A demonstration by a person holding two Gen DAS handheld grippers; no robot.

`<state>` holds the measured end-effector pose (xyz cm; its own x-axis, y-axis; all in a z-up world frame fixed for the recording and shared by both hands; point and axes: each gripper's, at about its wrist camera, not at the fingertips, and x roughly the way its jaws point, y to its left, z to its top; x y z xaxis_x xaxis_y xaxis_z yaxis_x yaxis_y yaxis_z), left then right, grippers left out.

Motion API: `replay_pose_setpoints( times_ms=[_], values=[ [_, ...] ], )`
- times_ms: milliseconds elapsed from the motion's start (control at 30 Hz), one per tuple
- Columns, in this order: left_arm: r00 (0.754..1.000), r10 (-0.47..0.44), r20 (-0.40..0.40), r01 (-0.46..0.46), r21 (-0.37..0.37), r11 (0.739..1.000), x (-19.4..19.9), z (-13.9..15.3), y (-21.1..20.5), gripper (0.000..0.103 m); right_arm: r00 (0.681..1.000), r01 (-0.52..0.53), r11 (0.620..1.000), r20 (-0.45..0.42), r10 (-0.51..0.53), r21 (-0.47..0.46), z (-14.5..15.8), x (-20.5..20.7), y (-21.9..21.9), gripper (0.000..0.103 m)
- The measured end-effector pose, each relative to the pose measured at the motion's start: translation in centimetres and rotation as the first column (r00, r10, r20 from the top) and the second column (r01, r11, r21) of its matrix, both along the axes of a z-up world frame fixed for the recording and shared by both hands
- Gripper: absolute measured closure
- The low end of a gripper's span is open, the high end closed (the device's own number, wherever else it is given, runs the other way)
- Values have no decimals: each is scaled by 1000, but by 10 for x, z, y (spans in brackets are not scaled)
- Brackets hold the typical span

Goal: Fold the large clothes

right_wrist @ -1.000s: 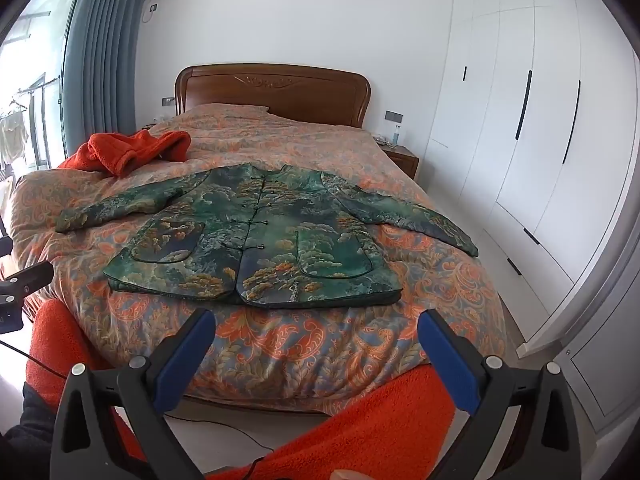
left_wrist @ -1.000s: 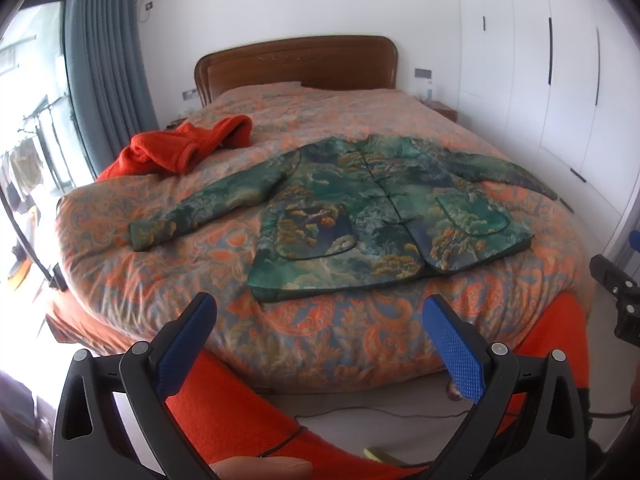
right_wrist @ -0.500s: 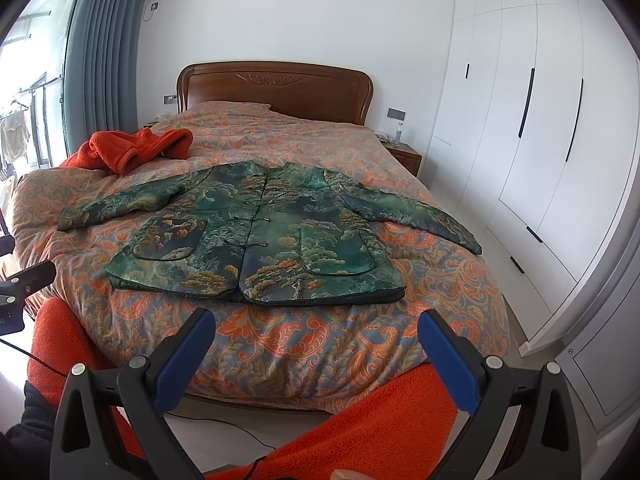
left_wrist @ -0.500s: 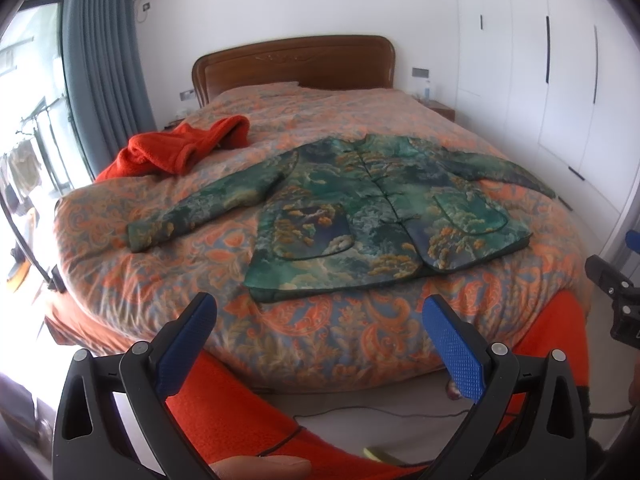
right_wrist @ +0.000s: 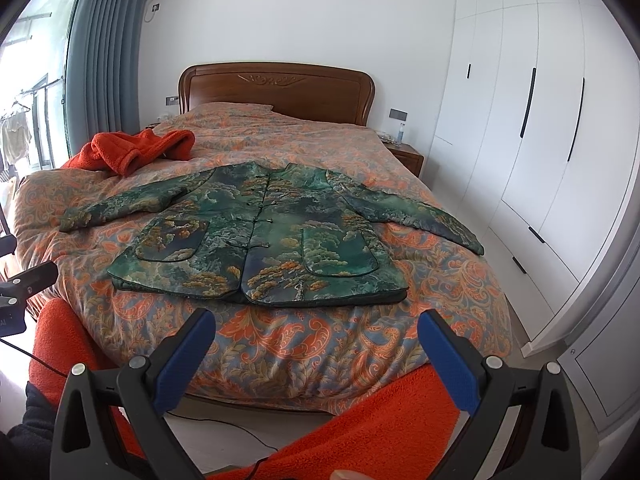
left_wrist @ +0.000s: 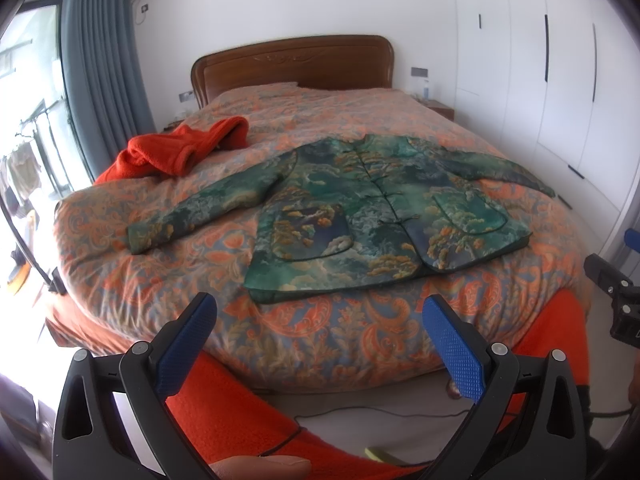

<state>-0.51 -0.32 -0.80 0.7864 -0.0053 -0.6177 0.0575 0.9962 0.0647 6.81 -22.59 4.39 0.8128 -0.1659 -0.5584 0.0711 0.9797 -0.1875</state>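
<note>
Open bedspread (right_wrist: 280, 336) lies before the jacket (right_wrist: 260, 236); red garment (right_wrist: 136, 148) sits well apart.

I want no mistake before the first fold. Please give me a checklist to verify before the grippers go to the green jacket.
1. Green jacket lies flat, front up, buttoned: ok.
2. Both sleeves spread out: ok.
3. Left gripper open, holding nothing: ok.
4. Right gripper open, holding nothing: ok.
5. Orange garment lies apart from the jacket: ok.
6. Grippers within reach of the jacket: not ok, both are short of the bed.

One green jacket (right_wrist: 264, 236), one orange garment (right_wrist: 136, 148), two hand-held grippers (left_wrist: 320, 344).
</note>
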Motion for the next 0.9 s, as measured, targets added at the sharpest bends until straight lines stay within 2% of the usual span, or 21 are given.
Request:
replay_pose_setpoints(
  times_ms=[900],
  values=[
    [1000,-2,-3,2,0,1000,0,0,-1,0,1000,-8,1000,-10,8,17,-2,2,-1,0]
  ],
)
